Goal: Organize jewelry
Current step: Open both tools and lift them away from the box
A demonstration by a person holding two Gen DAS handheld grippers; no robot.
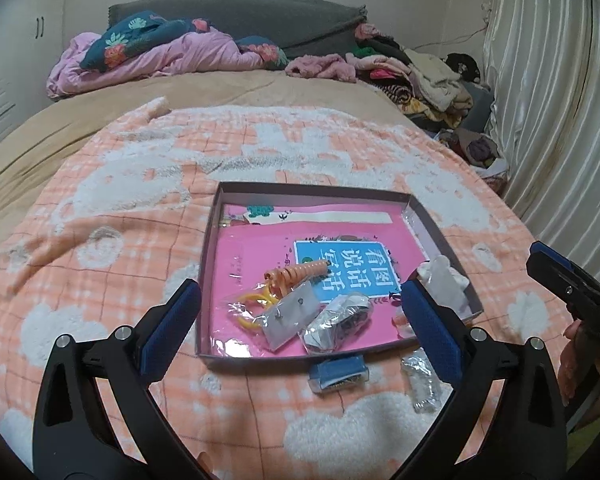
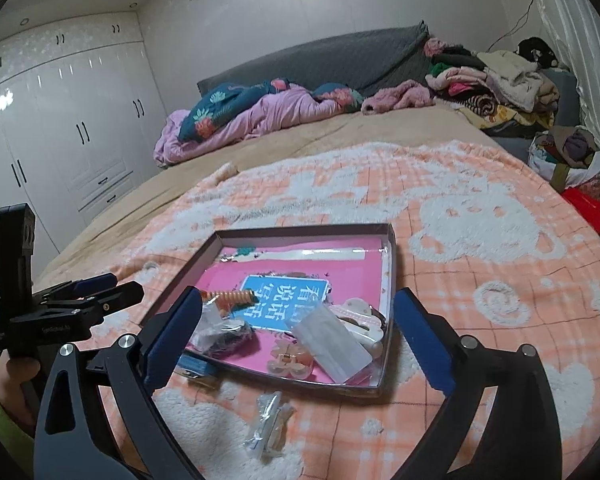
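We held both claws above a fleecy orange-and-white checked blanket (image 1: 120,208) spread over the bed. The left gripper (image 1: 300,320) stood released, its two blue ribbed pads (image 1: 172,320) wide apart and grasping nothing; the right gripper (image 2: 296,340) was likewise spread open and empty.

Between the pads lay a shallow rectangular cardboard box (image 1: 210,272) with low dark walls, resting flat on the blanket. Its floor was covered by a glossy pink booklet (image 1: 252,248) bearing a blue title panel. The jewelry sat in the near part of the box: a coiled orange spiral band (image 1: 300,276), a yellow ring-shaped piece (image 1: 246,316) inside crinkled clear film, a small flat clear bag (image 1: 290,314) with two tiny studs, and a shiny crumpled plastic packet (image 1: 336,320) with dark contents. In the right wrist view we also saw a frosted flat sleeve (image 2: 332,344) lying over a pale scalloped hair clip (image 2: 360,312), with a translucent peach flower-shaped clip (image 2: 290,358) just beside it.

Two items lay outside, on the blanket just near of the box wall: a small blue-carded packet (image 1: 338,374) touching the wall, and a crumpled clear bag (image 2: 270,424) holding small metallic pieces, to its right.

Far back, a rumpled lilac quilt (image 1: 148,60) and piled clothes (image 1: 420,76) lay against a grey padded headboard (image 1: 236,12).
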